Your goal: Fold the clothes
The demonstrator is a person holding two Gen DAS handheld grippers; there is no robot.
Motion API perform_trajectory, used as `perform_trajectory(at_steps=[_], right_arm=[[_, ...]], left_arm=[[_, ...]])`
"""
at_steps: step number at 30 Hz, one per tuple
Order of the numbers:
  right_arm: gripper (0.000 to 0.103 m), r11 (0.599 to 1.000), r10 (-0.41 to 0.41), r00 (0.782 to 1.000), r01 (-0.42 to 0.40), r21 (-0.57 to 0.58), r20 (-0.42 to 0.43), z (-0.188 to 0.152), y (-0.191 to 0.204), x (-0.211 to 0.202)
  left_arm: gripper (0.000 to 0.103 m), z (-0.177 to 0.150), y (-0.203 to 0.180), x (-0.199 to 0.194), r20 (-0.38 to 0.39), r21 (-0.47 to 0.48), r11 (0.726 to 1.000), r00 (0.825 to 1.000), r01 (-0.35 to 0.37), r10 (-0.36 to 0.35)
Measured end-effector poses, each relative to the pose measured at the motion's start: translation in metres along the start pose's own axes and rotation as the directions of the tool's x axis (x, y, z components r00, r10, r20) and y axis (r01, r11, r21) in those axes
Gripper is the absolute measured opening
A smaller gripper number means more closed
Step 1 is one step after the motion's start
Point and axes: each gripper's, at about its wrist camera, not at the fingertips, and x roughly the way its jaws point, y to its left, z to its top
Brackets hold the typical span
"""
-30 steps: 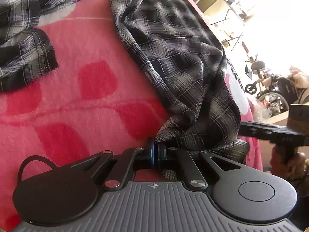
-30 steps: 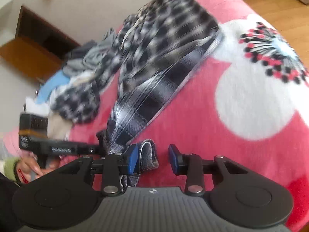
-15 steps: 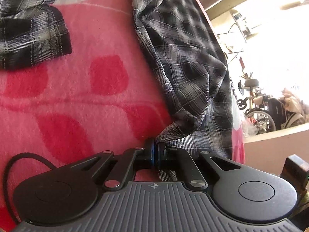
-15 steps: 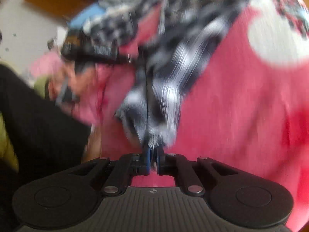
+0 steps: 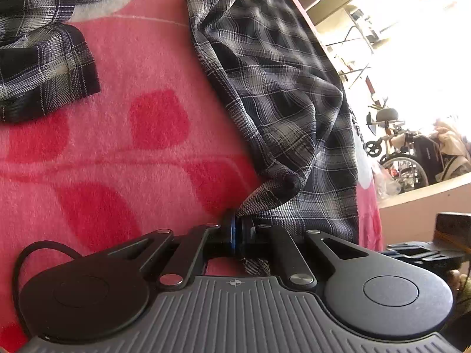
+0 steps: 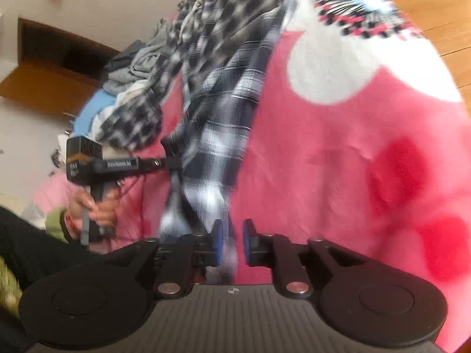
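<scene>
The right wrist view is smeared, so we cannot tell whether the fabric between our right gripper's (image 6: 232, 245) parted blue pads touches either one. The shirt's (image 5: 282, 111) far end runs out of frame at the top, and a pile of other clothes (image 6: 123, 88) behind it is too blurred to sort. Our left hand (image 6: 94, 206) grips its handle at the blanket's (image 5: 141, 153) edge. We hold the left gripper (image 5: 240, 232) low over the blanket, clamped tight on a bunched corner of the shirt. From there the shirt stretches away across the blanket, one cuff (image 5: 44, 79) lying flat to the left.
</scene>
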Motion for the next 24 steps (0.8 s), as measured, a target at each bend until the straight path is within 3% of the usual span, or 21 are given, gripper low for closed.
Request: perform_trajectory(at_steps=[3, 5, 8, 10, 14, 16, 21, 24], right_arm=[[0.022, 1.0, -0.015, 1.0, 0.015, 0.015, 0.001, 0.008, 0.002, 0.032], [0.023, 0.998, -0.022, 1.0, 0.022, -0.066, 0.007, 0.01, 0.016, 0.047], [0.023, 0.964, -0.079, 0.997, 0.073, -0.256, -0.013, 0.005, 0.046, 0.053], [0.022, 0.948, -0.124, 0.992, 0.116, -0.296, -0.01, 0.003, 0.051, 0.056], [0.022, 0.989, -0.064, 0.998, 0.064, -0.134, 0.005, 0.008, 0.033, 0.055], [0.023, 1.0, 0.002, 1.0, -0.003, 0.017, 0.031, 0.011, 0.013, 0.053], [0.022, 0.994, 0.06, 0.993, -0.068, 0.086, 0.1, 0.006, 0.004, 0.041], [0.006, 0.986, 0.091, 0.985, -0.109, 0.125, 0.144, 0.003, -0.002, 0.034]], left_arm=[[0.005, 0.0, 0.0, 0.0, 0.003, -0.002, 1.0, 1.0, -0.001, 0.001], [0.005, -0.001, -0.001, -0.001, 0.005, -0.001, 1.0, 1.0, -0.003, 0.003], [0.005, -0.001, -0.001, 0.0, 0.007, -0.006, 1.0, 1.0, -0.003, 0.003], [0.005, -0.001, 0.0, 0.0, 0.006, -0.01, 1.0, 1.0, 0.001, 0.0], [0.005, -0.001, 0.003, 0.0, 0.007, -0.011, 1.0, 1.0, 0.013, -0.013], [0.006, -0.002, 0.004, 0.0, 0.008, -0.014, 1.0, 1.0, 0.019, -0.019], [0.005, -0.002, 0.008, -0.001, 0.008, -0.035, 0.998, 0.999, 0.045, -0.045], [0.005, -0.002, 0.012, -0.002, 0.001, -0.054, 0.996, 0.998, 0.068, -0.068]])
